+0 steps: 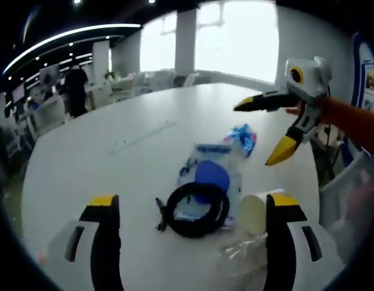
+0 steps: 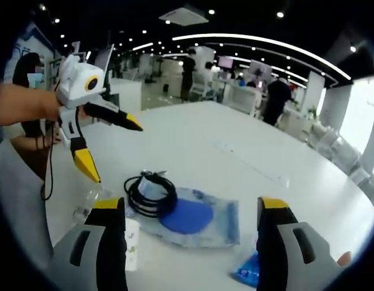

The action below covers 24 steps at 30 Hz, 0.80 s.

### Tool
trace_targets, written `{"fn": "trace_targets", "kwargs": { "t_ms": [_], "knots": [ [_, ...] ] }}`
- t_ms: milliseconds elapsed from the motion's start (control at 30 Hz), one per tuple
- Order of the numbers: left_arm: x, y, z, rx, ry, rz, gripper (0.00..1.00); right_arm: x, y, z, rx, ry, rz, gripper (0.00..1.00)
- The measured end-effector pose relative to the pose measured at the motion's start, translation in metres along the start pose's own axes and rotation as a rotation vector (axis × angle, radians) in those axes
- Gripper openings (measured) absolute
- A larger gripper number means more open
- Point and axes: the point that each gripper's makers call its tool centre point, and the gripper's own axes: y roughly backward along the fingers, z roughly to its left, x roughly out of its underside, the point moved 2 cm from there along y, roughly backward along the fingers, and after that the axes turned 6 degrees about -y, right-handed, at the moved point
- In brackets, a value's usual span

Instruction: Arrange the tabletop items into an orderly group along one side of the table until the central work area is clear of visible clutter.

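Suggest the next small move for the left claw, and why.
Probably ease the left claw forward and down onto the coiled black cable. It sits open with the cable lying between its tips, on top of the clear bag with the blue disc, mid-table. The right claw hovers open above the table, holding nothing.

Around the white table [image 1: 83,163], an open office hall: curved ceiling light strips [image 2: 265,42] overhead, small round spotlights [image 2: 280,14] dotted across the dark ceiling. Bright windows [image 1: 235,36] beyond the far edge, a white pillar [image 1: 185,39] between them. White chairs [image 2: 341,154] lined up beside the table. A person in dark clothes [image 1: 74,88] standing among desks in the left gripper view; more standing figures [image 2: 276,97] in the right gripper view.
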Motion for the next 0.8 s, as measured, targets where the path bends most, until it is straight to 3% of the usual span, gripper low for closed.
{"fn": "trace_targets", "kwargs": {
  "t_ms": [333,800],
  "knots": [
    [0.016,0.009,0.011,-0.028,0.037,0.008,0.95,-0.006,-0.024,0.016,-0.039,0.007,0.013,0.88],
    [0.036,-0.009,0.016,-0.016,0.052,0.039,0.86,-0.001,-0.061,0.017,-0.058,-0.003,0.064,0.79]
  ]
}}
